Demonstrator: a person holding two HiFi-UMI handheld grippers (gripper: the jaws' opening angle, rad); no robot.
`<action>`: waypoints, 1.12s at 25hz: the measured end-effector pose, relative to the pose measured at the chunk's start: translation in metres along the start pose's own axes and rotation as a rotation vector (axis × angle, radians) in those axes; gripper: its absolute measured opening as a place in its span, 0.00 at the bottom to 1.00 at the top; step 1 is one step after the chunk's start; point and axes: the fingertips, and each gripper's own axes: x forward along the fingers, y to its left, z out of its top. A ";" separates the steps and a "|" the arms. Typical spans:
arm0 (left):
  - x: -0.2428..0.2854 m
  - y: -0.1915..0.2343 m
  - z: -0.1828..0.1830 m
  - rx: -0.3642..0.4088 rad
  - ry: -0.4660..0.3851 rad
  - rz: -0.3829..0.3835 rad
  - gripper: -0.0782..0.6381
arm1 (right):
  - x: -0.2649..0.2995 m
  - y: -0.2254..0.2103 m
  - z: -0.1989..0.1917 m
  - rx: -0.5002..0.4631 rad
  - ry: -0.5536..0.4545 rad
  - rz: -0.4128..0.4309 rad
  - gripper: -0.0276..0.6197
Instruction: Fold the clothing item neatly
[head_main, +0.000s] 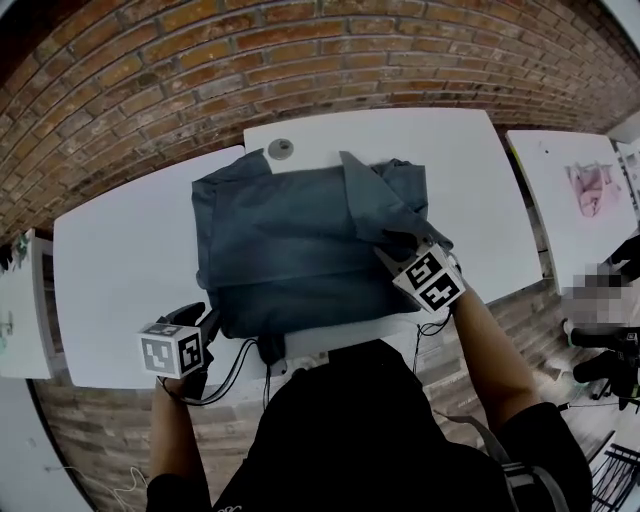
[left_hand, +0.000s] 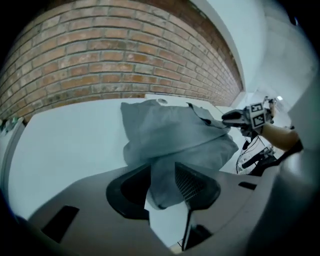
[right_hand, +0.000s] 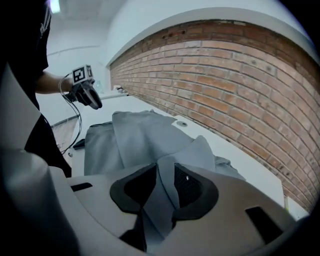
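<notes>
The small round thing (head_main: 281, 149) at the worktop's (head_main: 120, 260) far edge is too small to name. From above, the right tongs' (head_main: 392, 250) tips are lost against the dark garment (head_main: 290, 250). The pink item (head_main: 590, 188) on the neighbouring worktop (head_main: 555, 160) is a blur.

The head view looks steeply down from above the desk's (head_main: 110, 270) near edge. The left hand-held gripper (left_hand: 162, 187) view sits low by the near-left corner, facing right across the desk. The right hand-held gripper (right_hand: 165, 192) view faces left. All three share the garment (head_main: 290, 250).
</notes>
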 end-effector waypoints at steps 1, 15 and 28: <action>0.006 -0.015 0.010 0.034 -0.009 -0.021 0.31 | 0.012 0.002 0.000 -0.013 0.022 0.026 0.18; 0.103 -0.095 0.085 0.140 0.009 -0.125 0.31 | 0.051 -0.032 -0.005 0.101 0.097 0.107 0.07; 0.119 -0.084 0.084 0.119 0.061 -0.110 0.31 | -0.002 -0.244 -0.026 0.394 0.049 -0.194 0.07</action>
